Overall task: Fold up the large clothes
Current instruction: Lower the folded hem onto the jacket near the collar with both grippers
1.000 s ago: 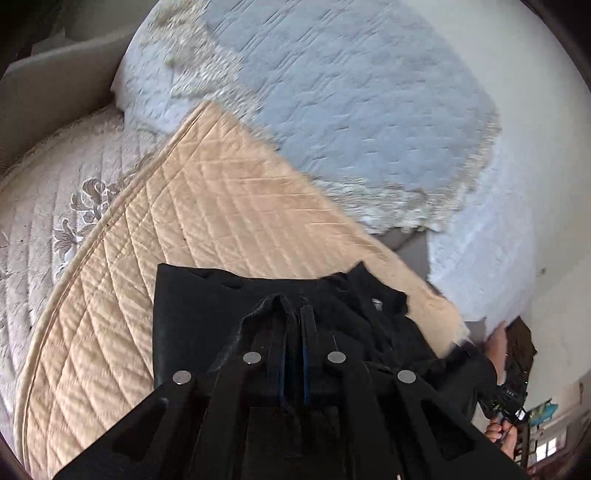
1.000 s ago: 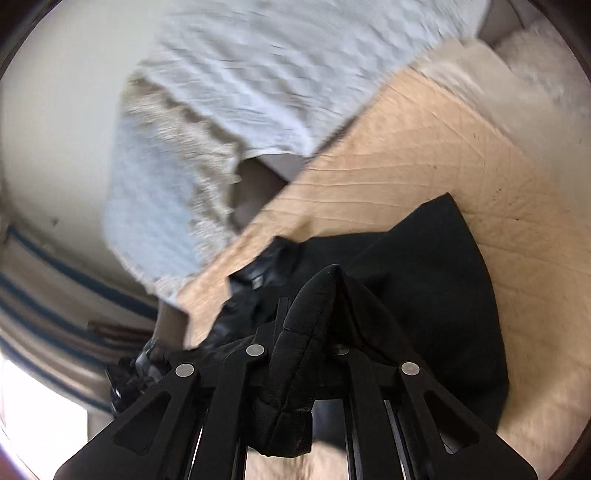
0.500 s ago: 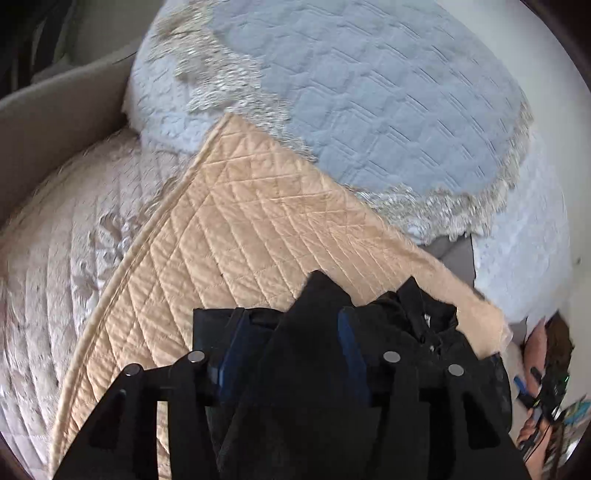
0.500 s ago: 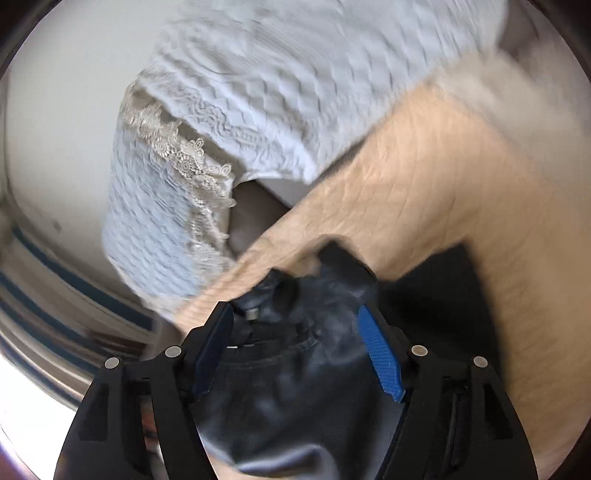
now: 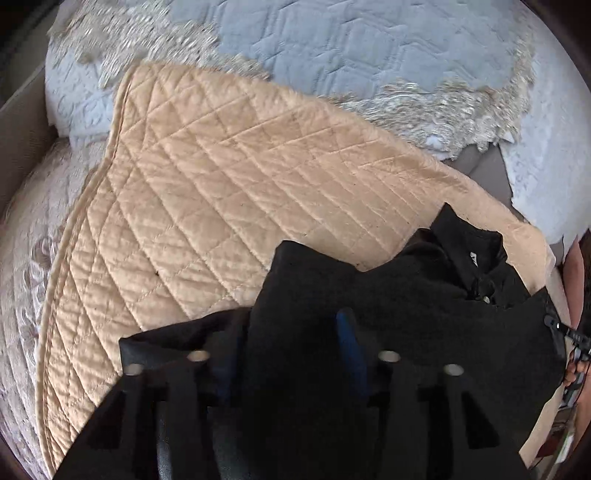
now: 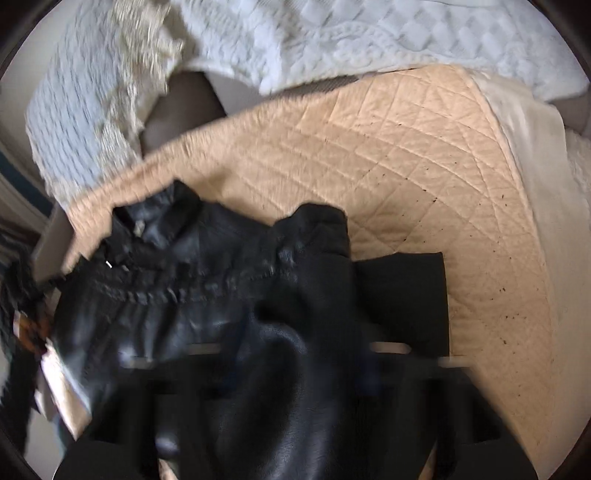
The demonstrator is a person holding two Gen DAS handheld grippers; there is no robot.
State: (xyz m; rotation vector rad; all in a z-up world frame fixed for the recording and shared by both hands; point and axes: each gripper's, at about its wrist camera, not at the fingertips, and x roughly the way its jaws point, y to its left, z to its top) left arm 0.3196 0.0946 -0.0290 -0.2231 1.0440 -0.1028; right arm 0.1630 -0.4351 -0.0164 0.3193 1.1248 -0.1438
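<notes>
A black jacket [image 5: 406, 295] lies on a tan quilted mat [image 5: 229, 177], its collar [image 5: 469, 243] at the right. In the right wrist view the jacket [image 6: 207, 280] shows shiny leather with the collar [image 6: 155, 218] at the left, on the same mat [image 6: 424, 155]. My left gripper [image 5: 291, 332] is open, its jaws spread wide with black cloth lying loose between them. My right gripper [image 6: 295, 354] is blurred, its jaws wide apart over a fold of the jacket.
A pale blue quilted cover with lace trim [image 5: 351, 51] lies behind the mat. A cream embroidered cushion [image 5: 22, 258] is at the left. A white textured cover [image 6: 369, 33] hangs over the sofa back. A person's hand [image 5: 576, 280] shows at the right edge.
Both grippers were shut on folds of the jacket a second ago. They have opened and let the cloth drop onto the mat. Both views have shifted forward over the jacket.
</notes>
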